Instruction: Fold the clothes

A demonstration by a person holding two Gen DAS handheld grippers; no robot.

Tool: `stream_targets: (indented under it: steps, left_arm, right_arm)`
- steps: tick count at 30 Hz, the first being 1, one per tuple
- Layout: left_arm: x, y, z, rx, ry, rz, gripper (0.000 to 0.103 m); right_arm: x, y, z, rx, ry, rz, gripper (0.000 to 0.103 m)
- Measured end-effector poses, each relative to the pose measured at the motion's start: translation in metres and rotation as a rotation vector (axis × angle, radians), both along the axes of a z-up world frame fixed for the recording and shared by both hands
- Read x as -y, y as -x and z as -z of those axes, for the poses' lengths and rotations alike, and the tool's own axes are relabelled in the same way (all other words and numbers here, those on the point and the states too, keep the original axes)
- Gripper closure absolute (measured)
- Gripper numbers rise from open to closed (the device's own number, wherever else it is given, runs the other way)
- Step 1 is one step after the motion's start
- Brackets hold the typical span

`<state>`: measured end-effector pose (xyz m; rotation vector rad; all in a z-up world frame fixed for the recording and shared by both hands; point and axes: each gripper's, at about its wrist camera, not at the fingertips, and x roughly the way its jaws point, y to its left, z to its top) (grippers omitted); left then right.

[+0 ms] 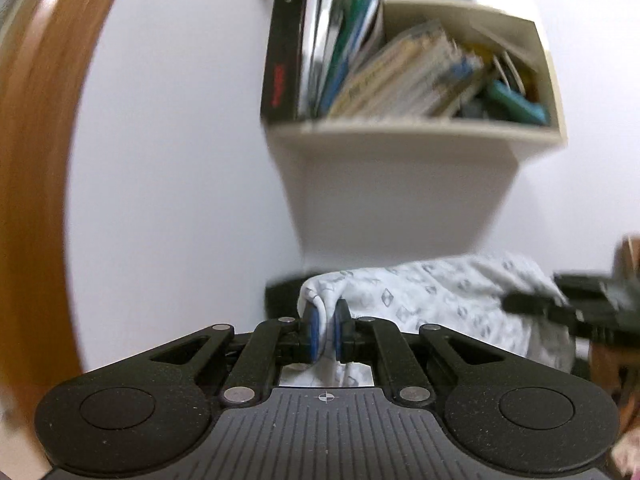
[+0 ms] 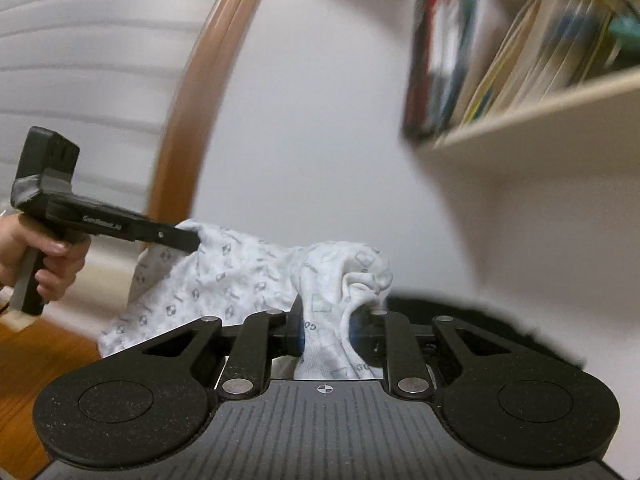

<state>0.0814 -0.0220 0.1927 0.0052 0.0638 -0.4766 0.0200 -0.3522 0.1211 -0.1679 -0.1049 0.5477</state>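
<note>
A white garment (image 1: pixel 440 296) printed with small grey diamonds hangs stretched in the air between the two grippers. My left gripper (image 1: pixel 327 334) is shut on one bunched edge of it, cloth squeezed between the blue pads. In the right wrist view my right gripper (image 2: pixel 328 334) is shut on another bunched edge of the garment (image 2: pixel 224 276). The left gripper (image 2: pixel 176 238) shows there at the left, held by a hand (image 2: pixel 44 256), clamped on the cloth's far end. The right gripper's fingers (image 1: pixel 536 304) reach into the left wrist view from the right, blurred.
A cream wall shelf (image 1: pixel 408 140) packed with books and folders hangs ahead on the white wall, also at the upper right as the shelf (image 2: pixel 532 120). A wooden frame (image 1: pixel 40 160) curves up the left. A dark surface (image 2: pixel 480 320) lies below, wooden floor (image 2: pixel 44 364) at lower left.
</note>
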Motion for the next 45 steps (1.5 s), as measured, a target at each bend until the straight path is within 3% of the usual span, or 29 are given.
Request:
stream_targets:
  steps: [7,10,14,17,19,21,22,24,25,26,28,31,36,41,45]
  left_arm:
    - [0.080,-0.086,-0.070,0.130,-0.063,-0.072,0.095]
    - [0.113,-0.131,-0.088,0.173,-0.097,-0.087,0.095]
    - [0.154,-0.209,-0.090,0.182,-0.162,-0.102,0.095]
    - [0.196,-0.276,-0.076,0.154,-0.262,-0.111,0.093]
    - [0.229,-0.316,-0.061,0.136,-0.354,-0.187,0.088]
    - [0.258,-0.351,-0.045,0.083,-0.425,-0.276,0.085]
    - [0.263,-0.360,-0.038,0.055,-0.434,-0.288,0.076]
    - [0.266,-0.361,-0.023,0.072,-0.451,-0.243,0.069]
    - [0.267,-0.361,-0.015,0.080,-0.459,-0.221,0.069]
    - [0.264,-0.357,-0.010,0.075,-0.454,-0.199,0.069]
    - [0.256,-0.347,-0.002,0.053,-0.433,-0.167,0.066]
    - [0.239,-0.330,0.010,-0.013,-0.381,-0.136,0.061]
    - [0.210,-0.296,0.026,-0.091,-0.309,-0.152,0.060]
    - [0.185,-0.268,0.047,-0.144,-0.298,-0.172,0.060]
    - [0.167,-0.252,0.065,-0.181,-0.259,-0.181,0.057]
  right_arm:
    - [0.046,-0.066,-0.041,0.067,-0.116,0.047,0.084]
    - [0.068,-0.104,-0.052,0.075,-0.171,0.055,0.084]
    - [0.091,-0.164,-0.058,0.084,-0.212,0.120,0.084]
    - [0.113,-0.225,-0.048,0.043,-0.241,0.214,0.083]
    - [0.121,-0.270,-0.030,0.013,-0.235,0.341,0.082]
    - [0.130,-0.314,-0.006,-0.103,-0.216,0.443,0.081]
    - [0.135,-0.340,0.010,-0.230,-0.183,0.468,0.078]
    - [0.145,-0.356,0.034,-0.331,-0.169,0.452,0.075]
    - [0.148,-0.353,0.041,-0.306,-0.149,0.459,0.072]
    - [0.152,-0.346,0.042,-0.277,-0.155,0.450,0.061]
    - [0.158,-0.333,0.042,-0.241,-0.170,0.404,0.049]
    - [0.160,-0.318,0.038,-0.217,-0.176,0.318,0.050]
    - [0.127,-0.306,0.026,-0.239,-0.093,0.185,0.050]
    - [0.093,-0.294,0.013,-0.251,-0.013,0.055,0.050]
    - [0.055,-0.291,0.008,-0.260,0.106,-0.002,0.048]
